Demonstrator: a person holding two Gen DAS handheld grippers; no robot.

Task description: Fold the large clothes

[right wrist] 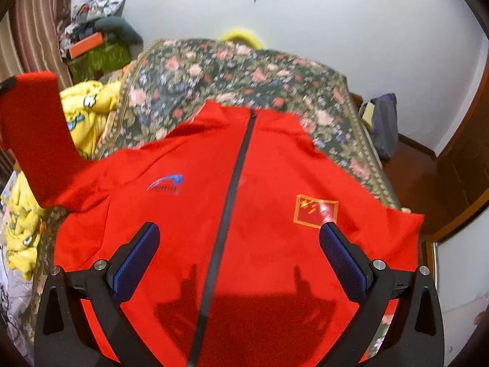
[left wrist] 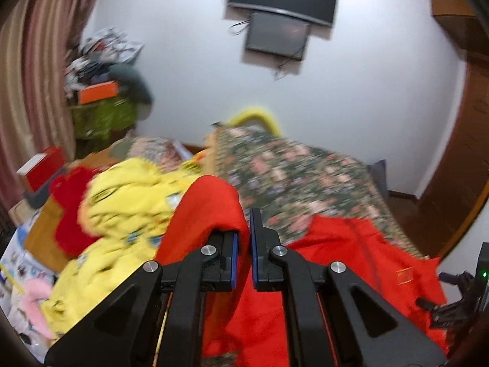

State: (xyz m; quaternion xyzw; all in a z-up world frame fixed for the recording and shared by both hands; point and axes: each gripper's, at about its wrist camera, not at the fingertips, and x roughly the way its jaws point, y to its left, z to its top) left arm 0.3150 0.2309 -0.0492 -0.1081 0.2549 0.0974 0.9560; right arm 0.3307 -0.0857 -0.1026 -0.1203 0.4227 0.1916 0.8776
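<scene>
At the lower centre of the left wrist view, the left gripper [left wrist: 243,244] pinched a sleeve [left wrist: 211,211] of the red jacket [right wrist: 244,214], lifted off the floral bedspread [right wrist: 232,70]. The right gripper [right wrist: 240,263] hovered spread wide over the jacket's zipper [right wrist: 235,183], touching nothing. Yellow clothing [left wrist: 128,202] lay left.

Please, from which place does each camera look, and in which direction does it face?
Left wrist: sits on the left tongs, facing across the floral bed cover to the white wall; shows them shut on a sleeve of the red zip-up jacket.
Right wrist: sits on the right tongs, looking down at the jacket's black zipper; shows them open, holding nothing.
Shared: jacket, bed cover, yellow printed garment.
</scene>
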